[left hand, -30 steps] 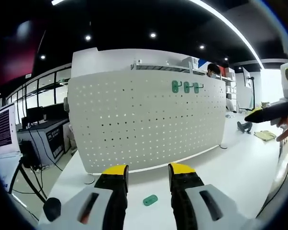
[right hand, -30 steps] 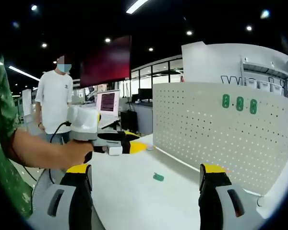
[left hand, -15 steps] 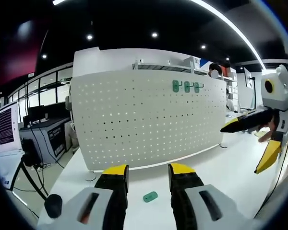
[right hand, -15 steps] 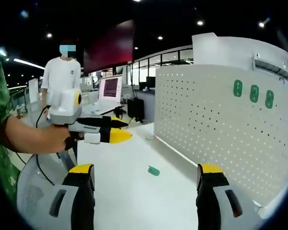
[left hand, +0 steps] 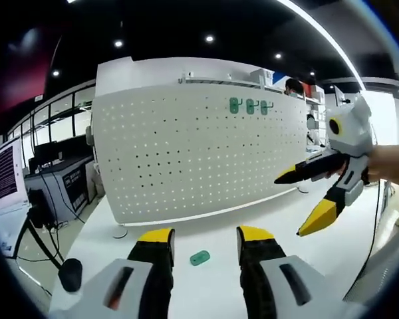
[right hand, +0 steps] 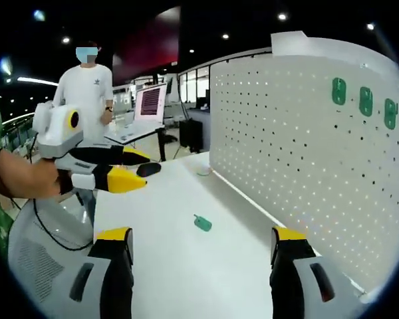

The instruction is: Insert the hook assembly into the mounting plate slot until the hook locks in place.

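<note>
Small green plastic hook assembly (left hand: 199,258): lies flat on white surface (left hand: 306,252), loose. White perforated mounting plate (left hand: 199,153): upright; three green hooks (left hand: 250,106) mounted near top.

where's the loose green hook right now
The green hook lies flat on the white table before the pegboard, just ahead of the left tongs.

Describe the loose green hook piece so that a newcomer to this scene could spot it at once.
Start at the white pegboard standing on the white table. In front of its foot lies the green hook piece, alone. Unlike the three mounted green hooks near the board's top, it lies flat on the tabletop.
</note>
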The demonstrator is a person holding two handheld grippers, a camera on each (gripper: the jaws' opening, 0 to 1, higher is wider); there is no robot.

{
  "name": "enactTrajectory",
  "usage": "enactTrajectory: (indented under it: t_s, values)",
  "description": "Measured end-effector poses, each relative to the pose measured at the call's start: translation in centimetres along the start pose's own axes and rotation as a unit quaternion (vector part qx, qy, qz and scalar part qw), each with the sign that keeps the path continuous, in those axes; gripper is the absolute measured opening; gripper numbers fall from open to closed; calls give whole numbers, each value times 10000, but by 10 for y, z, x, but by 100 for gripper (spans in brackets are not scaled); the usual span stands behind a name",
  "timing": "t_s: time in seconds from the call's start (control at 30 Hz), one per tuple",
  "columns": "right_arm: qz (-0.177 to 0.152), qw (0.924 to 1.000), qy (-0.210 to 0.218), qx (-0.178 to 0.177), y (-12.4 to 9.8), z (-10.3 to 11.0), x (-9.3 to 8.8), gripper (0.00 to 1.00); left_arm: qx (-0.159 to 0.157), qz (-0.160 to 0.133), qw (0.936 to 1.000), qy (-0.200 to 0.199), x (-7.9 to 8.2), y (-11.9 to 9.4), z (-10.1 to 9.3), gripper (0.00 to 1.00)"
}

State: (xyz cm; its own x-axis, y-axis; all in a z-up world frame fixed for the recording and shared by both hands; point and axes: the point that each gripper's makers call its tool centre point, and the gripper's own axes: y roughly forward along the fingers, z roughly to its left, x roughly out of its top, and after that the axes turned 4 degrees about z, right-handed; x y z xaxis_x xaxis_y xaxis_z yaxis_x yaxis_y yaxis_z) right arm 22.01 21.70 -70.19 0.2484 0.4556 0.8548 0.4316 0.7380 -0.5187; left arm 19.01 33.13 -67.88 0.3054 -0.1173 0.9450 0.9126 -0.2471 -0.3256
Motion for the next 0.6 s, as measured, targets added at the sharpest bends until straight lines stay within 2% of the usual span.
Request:
enactTrajectory:
  t_s: [0.37, 0.6]
  values:
    - [162, 9997, -89, 182, 20, -8, -4, 83, -90, 200, 9997, -66, -14, -8, -14, 44]
    - [279, 9990, -128, 322, 30, -8, -11, 81, -283, 396, 9987, -131, -23, -10, -25, 55]
